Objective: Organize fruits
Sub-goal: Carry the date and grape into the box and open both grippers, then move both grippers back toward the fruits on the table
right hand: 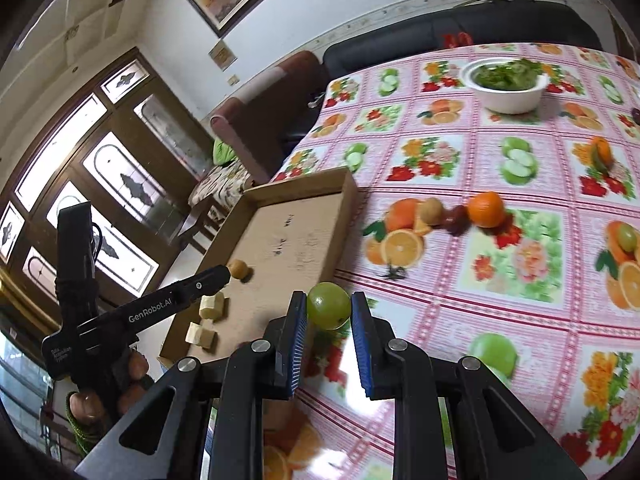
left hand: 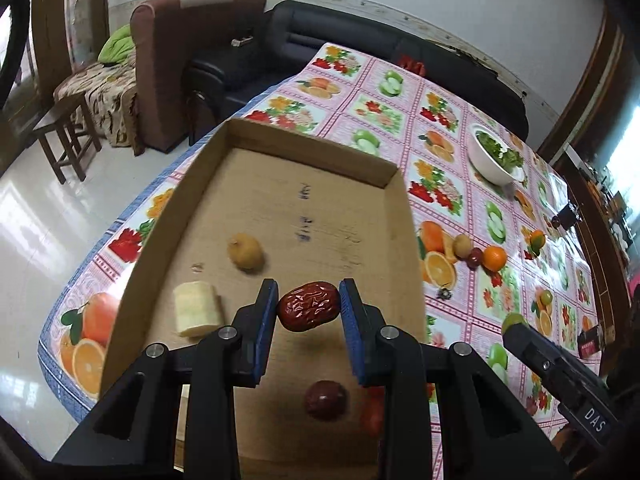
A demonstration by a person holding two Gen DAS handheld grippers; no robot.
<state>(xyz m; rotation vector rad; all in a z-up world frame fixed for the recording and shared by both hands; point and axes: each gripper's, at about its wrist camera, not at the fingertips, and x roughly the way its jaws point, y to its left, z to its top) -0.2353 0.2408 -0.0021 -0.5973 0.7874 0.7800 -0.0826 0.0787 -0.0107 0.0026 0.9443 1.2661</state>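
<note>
My left gripper [left hand: 309,294] is shut on a wrinkled red date [left hand: 308,307] and holds it above the cardboard tray [left hand: 312,142]. On the tray floor lie a yellowish round fruit [left hand: 245,252], a pale banana piece [left hand: 197,309] and a second red date [left hand: 326,399]. My right gripper [right hand: 328,297] is shut on a green grape [right hand: 328,309], over the tablecloth just right of the tray [right hand: 300,189]. The right wrist view has the left gripper [right hand: 222,274] reaching over the tray from the left. An orange [right hand: 485,209], a small dark red fruit [right hand: 456,218] and a brown fruit [right hand: 431,210] sit together on the table.
A white bowl of greens [right hand: 506,84] stands at the far side of the fruit-patterned tablecloth [right hand: 520,264]. A small orange and green fruit [right hand: 600,152] lies toward the right. Sofas [left hand: 192,68] and a wooden stool [left hand: 64,136] stand beyond the table's edge.
</note>
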